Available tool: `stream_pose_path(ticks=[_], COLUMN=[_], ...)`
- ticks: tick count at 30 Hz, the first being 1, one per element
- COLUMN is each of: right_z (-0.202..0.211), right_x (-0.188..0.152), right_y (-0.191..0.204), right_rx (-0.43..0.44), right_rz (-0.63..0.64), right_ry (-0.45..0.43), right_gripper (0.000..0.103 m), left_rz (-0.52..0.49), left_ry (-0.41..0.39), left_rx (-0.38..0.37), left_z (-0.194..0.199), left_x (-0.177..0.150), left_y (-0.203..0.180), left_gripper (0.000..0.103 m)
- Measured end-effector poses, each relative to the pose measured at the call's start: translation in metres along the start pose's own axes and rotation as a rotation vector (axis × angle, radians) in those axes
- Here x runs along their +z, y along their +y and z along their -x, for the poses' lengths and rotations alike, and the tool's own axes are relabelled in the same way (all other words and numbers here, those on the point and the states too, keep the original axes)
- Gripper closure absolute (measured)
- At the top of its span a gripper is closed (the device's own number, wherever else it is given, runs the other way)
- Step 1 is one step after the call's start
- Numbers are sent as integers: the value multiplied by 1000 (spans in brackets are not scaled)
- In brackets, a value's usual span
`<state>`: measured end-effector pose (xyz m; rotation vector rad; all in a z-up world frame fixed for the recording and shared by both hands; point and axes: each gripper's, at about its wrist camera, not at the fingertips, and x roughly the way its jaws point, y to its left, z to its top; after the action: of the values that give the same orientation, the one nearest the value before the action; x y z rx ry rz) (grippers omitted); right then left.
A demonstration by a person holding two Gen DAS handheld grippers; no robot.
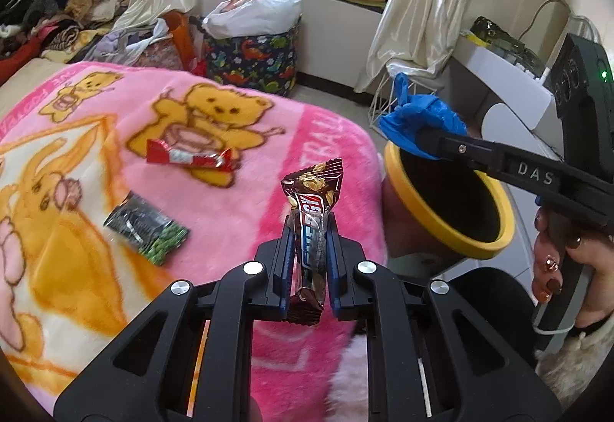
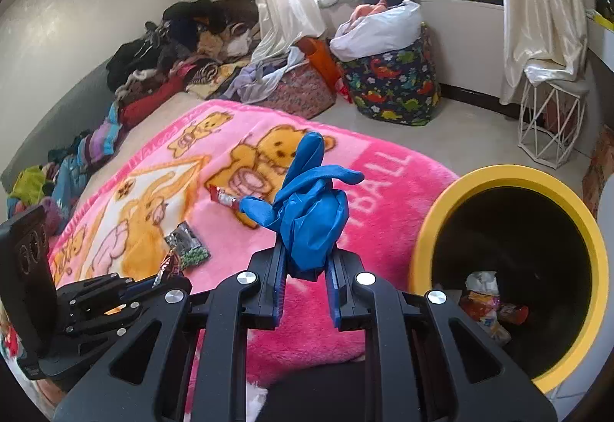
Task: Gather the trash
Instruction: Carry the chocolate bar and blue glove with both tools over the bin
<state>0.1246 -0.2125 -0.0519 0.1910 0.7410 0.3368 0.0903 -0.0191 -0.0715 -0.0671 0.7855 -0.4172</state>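
Left claw (image 1: 310,241) pinches a candy bar (image 1: 311,226), right claw (image 2: 307,260) a blue glove (image 2: 311,214); released short of the bin (image 2: 422,230), either lands on the blanket (image 1: 230,138).

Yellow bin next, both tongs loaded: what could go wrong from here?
1. The blue glove splays loosely above the right tongs; a dangling end may catch the yellow bin rim instead of dropping inside.
2. The left tongs pinch only the brown wrapper's lower half; it could slip out over the pink blanket.
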Motion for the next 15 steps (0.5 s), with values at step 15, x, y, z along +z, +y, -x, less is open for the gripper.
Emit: stream_pose_path(ticks=[15], right_z=[34], right_x=[3], right_y=[-47], right_rx=[-45], right_rz=[-94], right_ry=[-76], right_gripper=[86], left_rz=[-81], left_ry=[-24], left_rx=[-53], left_z=[-3], left_x=[18], left_y=[-49], left_gripper=[93])
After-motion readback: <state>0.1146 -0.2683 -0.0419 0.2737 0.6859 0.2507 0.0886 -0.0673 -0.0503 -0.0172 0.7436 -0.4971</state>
